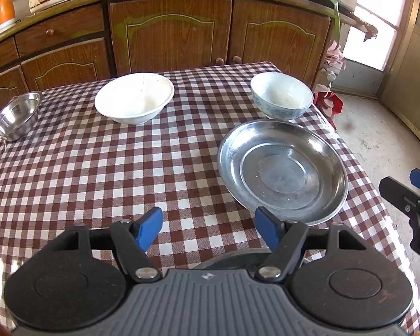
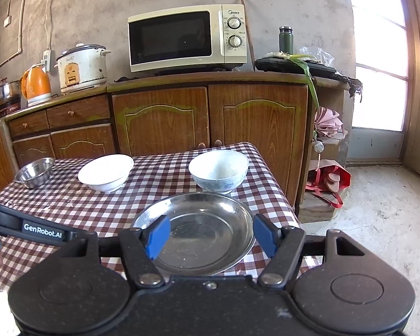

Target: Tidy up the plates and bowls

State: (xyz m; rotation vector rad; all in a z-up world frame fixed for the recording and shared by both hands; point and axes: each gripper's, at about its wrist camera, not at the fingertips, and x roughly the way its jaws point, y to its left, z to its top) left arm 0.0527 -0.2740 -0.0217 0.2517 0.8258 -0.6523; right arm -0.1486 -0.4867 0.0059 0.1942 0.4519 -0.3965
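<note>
Left gripper (image 1: 208, 228) jaws apart, nothing between, over checked tablecloth (image 1: 98, 173). Right gripper (image 2: 211, 235) likewise spread and empty, above near rim of steel plate (image 2: 198, 232), probably not touching. Blue-patterned bowl (image 2: 219, 174) just behind plate. White bowl (image 2: 105, 172) mid-table, small steel bowl (image 2: 35, 172) at far left edge. Wooden cabinets (image 2: 159, 120) beyond.

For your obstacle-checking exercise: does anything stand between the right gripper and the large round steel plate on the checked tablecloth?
Nothing visible does. The right gripper is open and points straight at the large round steel plate. The blue-patterned white bowl stands beyond the plate.
</note>
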